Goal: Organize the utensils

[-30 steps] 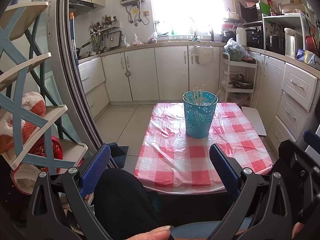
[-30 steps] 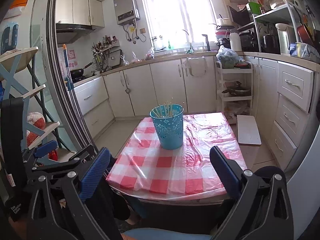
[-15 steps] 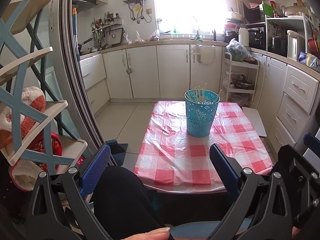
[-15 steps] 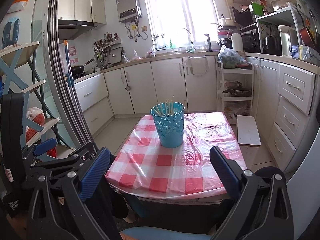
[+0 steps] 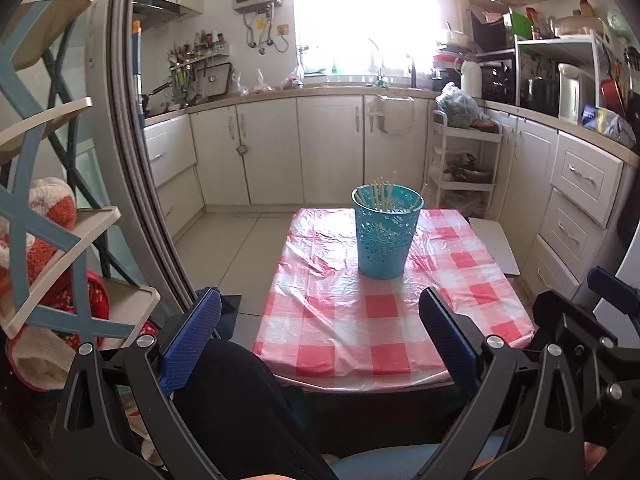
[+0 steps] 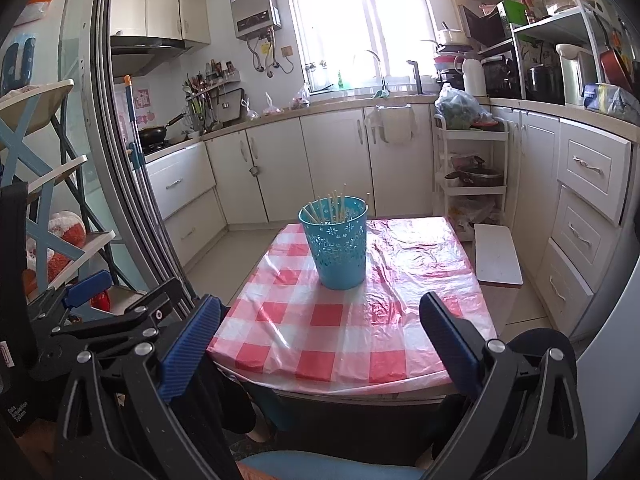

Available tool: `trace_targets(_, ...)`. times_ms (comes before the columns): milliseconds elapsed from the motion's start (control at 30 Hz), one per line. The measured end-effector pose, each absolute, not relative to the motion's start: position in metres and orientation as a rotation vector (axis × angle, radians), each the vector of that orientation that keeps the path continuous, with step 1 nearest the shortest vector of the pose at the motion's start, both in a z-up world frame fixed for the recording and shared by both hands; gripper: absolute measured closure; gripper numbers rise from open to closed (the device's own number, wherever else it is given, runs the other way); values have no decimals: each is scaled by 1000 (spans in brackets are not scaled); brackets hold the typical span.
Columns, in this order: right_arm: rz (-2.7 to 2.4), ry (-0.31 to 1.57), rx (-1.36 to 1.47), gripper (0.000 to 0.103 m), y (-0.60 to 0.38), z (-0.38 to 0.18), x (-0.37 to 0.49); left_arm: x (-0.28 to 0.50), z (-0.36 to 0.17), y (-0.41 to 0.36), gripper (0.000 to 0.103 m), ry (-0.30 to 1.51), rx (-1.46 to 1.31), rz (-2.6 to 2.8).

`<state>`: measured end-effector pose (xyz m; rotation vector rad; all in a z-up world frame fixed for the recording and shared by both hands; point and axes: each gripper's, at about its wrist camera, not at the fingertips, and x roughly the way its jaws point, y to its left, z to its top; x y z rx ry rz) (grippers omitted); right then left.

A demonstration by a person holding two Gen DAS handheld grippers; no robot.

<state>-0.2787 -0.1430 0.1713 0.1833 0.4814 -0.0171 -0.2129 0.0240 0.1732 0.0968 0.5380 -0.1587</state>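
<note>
A turquoise perforated holder point(image 5: 385, 232) point(image 6: 335, 241) stands upright on the far half of a small table with a red-and-white checked cloth point(image 5: 380, 320) point(image 6: 344, 328). Several pale chopsticks point(image 5: 380, 196) point(image 6: 330, 208) stick up out of it. My left gripper point(image 5: 320, 336) is open and empty, held back from the table's near edge. My right gripper point(image 6: 320, 340) is also open and empty, near the same edge. No utensil lies loose on the cloth.
A person's dark-clothed leg point(image 5: 240, 412) sits below the left gripper. A shelf rack point(image 5: 52, 216) with soft toys is at the left, beside a sliding-door frame point(image 5: 132, 160). A white trolley point(image 5: 464, 160), a white board point(image 6: 498, 256) and kitchen cabinets point(image 6: 580, 208) flank the table's right side.
Both views have tilted up slightly, so the table and holder sit a little lower in frame. The grippers stay open and the holder has not moved.
</note>
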Motion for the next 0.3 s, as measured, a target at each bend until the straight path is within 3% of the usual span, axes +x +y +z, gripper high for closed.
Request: trace_targets(300,-74,557,157,7,-170,146,-226,-162,137,5,8,678,148,-184)
